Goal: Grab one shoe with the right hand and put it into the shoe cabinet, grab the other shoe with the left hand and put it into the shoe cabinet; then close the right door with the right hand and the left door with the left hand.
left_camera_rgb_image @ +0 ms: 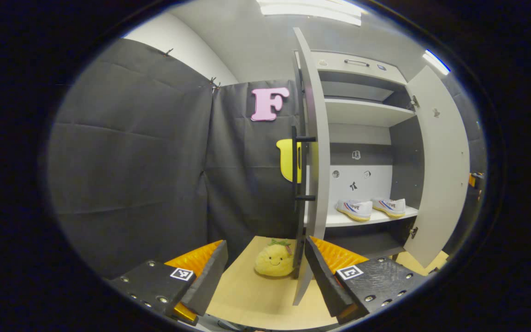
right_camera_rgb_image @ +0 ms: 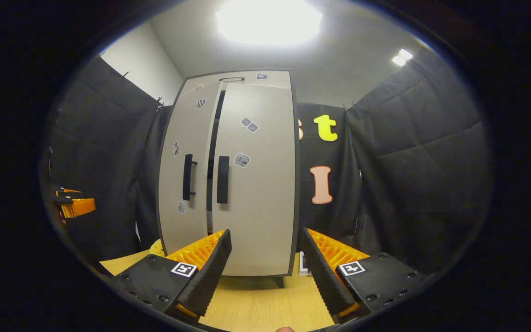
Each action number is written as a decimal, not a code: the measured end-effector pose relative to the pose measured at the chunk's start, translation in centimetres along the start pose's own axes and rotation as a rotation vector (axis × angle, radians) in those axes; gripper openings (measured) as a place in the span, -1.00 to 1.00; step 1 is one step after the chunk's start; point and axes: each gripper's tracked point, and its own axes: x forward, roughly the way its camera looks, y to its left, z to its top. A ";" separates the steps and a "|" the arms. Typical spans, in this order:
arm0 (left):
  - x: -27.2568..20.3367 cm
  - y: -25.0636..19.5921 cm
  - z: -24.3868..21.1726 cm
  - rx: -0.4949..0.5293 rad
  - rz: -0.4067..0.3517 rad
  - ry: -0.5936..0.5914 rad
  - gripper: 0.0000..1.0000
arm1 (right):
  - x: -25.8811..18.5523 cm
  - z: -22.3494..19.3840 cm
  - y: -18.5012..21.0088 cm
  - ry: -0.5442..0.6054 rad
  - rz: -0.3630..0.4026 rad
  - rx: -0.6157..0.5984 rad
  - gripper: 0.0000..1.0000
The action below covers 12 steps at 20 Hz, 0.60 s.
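From my left tool (left_camera_rgb_image: 265,272) I see its two fingers spread wide, nothing between them: black wedge-shaped foam pads over ribbed orange bodies. Past them stands the shoe cabinet (left_camera_rgb_image: 367,152), a tall box of smooth matte grey panels with darker grey inner walls. Its left door (left_camera_rgb_image: 314,184) swings out edge-on toward me, the black bar handle (left_camera_rgb_image: 298,168) on its outer face. The right door (left_camera_rgb_image: 440,170) looks open in this view too. On the lower shelf (left_camera_rgb_image: 367,219) sit both shoes (left_camera_rgb_image: 371,207), white canvas with red and blue stripes and pale yellowish soles, side by side and touching or nearly so. A yellow plush toy (left_camera_rgb_image: 274,260), round and fuzzy with a green tuft, rests on the light wood-grain table (left_camera_rgb_image: 256,299) beside the left door's lower edge.

My right tool (right_camera_rgb_image: 265,272) is likewise spread and empty. Its view faces the fronts of the doors instead: the right door (right_camera_rgb_image: 256,180) sits flat against the cabinet, the left door (right_camera_rgb_image: 187,175) slightly ajar with a dark gap between them. Small stickers dot both panels. At the far left edge the other tool (right_camera_rgb_image: 74,203) shows as an orange and black shape.
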 end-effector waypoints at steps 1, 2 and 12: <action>-0.5 0.1 -0.4 -0.001 0.002 0.002 0.92 | -0.1 0.0 0.3 -0.003 0.003 -0.005 0.92; -1.0 0.3 -0.8 0.000 0.007 0.007 0.92 | -0.2 0.0 0.5 -0.004 0.006 -0.008 0.92; -2.9 2.0 -2.0 0.026 0.006 0.026 0.92 | -1.7 -1.6 2.4 0.031 0.018 0.013 0.93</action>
